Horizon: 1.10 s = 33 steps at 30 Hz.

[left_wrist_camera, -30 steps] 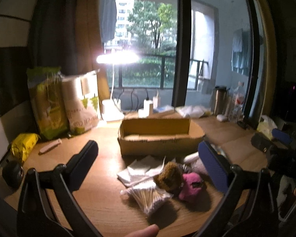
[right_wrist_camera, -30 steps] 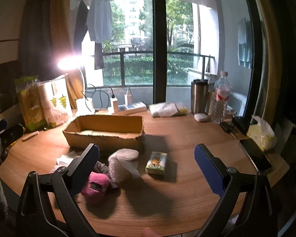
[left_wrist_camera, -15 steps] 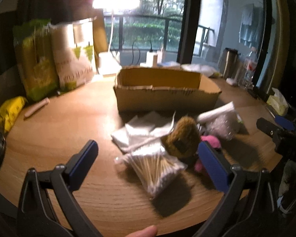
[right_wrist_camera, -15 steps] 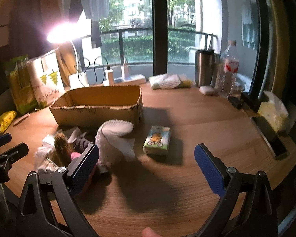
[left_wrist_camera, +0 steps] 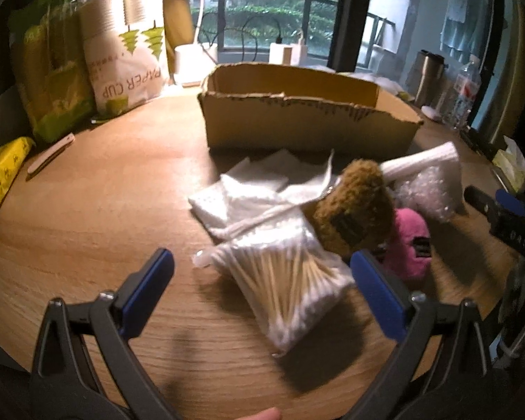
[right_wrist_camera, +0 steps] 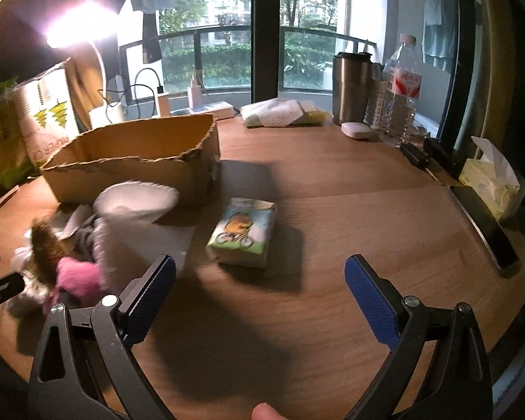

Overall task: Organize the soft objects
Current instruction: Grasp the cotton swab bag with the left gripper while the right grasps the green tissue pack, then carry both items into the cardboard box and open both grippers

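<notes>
Left wrist view: left gripper gaped wide, empty; cotton swab bag between fingers, blurred; brown plush ahead-right, pink plush partly hidden behind right finger.

Right wrist view: right gripper wide open, empty; tissue pack just ahead; plush pile far left, motion-blurred; cardboard box beyond.

Wooden table carries cardboard box, tissue pack, swab bag.

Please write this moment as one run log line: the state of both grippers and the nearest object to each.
left gripper: open, over cotton swab bag | right gripper: open, near tissue pack | cardboard box: no soft objects visible inside
</notes>
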Motion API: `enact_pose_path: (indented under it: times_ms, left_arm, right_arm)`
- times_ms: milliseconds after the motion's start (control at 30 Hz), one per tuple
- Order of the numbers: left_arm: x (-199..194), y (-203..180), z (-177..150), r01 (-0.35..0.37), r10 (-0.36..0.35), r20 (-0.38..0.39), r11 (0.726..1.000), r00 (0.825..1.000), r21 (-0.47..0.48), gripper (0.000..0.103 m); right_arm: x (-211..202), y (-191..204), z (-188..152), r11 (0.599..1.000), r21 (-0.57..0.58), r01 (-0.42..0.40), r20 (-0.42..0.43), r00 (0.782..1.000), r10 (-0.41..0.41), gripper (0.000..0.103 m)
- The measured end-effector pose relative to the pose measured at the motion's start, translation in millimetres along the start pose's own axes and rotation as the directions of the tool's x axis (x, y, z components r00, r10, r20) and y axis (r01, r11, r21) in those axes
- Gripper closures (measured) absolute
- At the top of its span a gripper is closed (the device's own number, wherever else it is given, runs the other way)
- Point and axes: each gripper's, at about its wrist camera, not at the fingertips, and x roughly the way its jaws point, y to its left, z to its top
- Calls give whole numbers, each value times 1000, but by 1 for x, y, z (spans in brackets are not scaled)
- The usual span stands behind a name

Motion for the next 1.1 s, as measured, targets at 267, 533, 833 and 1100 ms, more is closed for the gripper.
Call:
enact_pose_path:
  times_ms: [267,533,833,1100]
  left_arm:
    - [12,-2,-1,30,-31,-46,999,998,-26,3]
    - [16,-7,-2,89,-90,-69,996,994,-27,24]
    - [11,-1,-5,141,-144,-52,988,988,-61,41]
    - [-17,-2,-1,174,-173,37,984,984,-27,49]
  right_arm:
    - [31,-1,12,999,-21,-31,-60,998,30,4]
    - [47,3,15,999,-9,-54,-114,992,52,11]
    - [59,11,15,995,-47,-92,-160,984,84,44]
    - [46,-2,15,995,-1,-103,-129,986,102,50]
